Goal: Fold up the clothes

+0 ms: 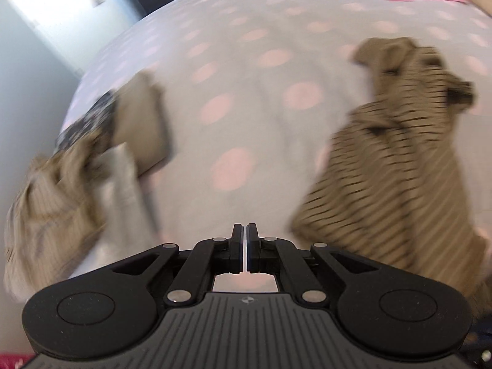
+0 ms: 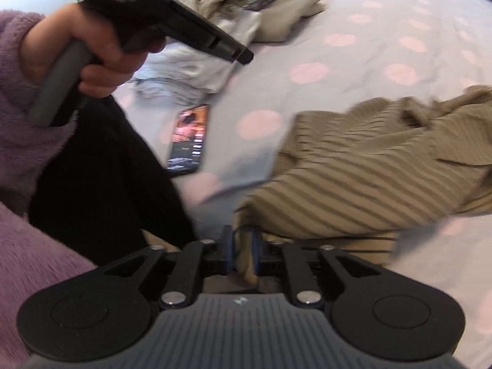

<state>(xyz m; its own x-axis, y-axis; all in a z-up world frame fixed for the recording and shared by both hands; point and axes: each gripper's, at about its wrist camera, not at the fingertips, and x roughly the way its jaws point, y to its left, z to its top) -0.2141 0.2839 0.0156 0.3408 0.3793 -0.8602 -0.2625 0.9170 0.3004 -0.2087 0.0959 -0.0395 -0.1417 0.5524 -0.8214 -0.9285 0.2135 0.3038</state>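
One striped tan garment [image 2: 378, 169] lies crumpled on the bed cover [image 2: 353, 61], which is pale with pink dots. Its near edge comes up between the jaws of the right gripper [image 2: 243, 255]; the jaws stand a little apart with a fold of the cloth inside, and I cannot tell if the pads press on it. The left gripper [image 1: 245, 246] is clenched on nothing and hovers above bare cover, the garment on its right. A hand [image 2: 92, 49] in a purple fleece sleeve [image 2: 18, 98] holds this gripper by its grey handle. A pile of folded clothes [image 2: 246, 21] lies at the far side. A lit phone [image 2: 189, 138] lies on the cover near the person's dark lap.
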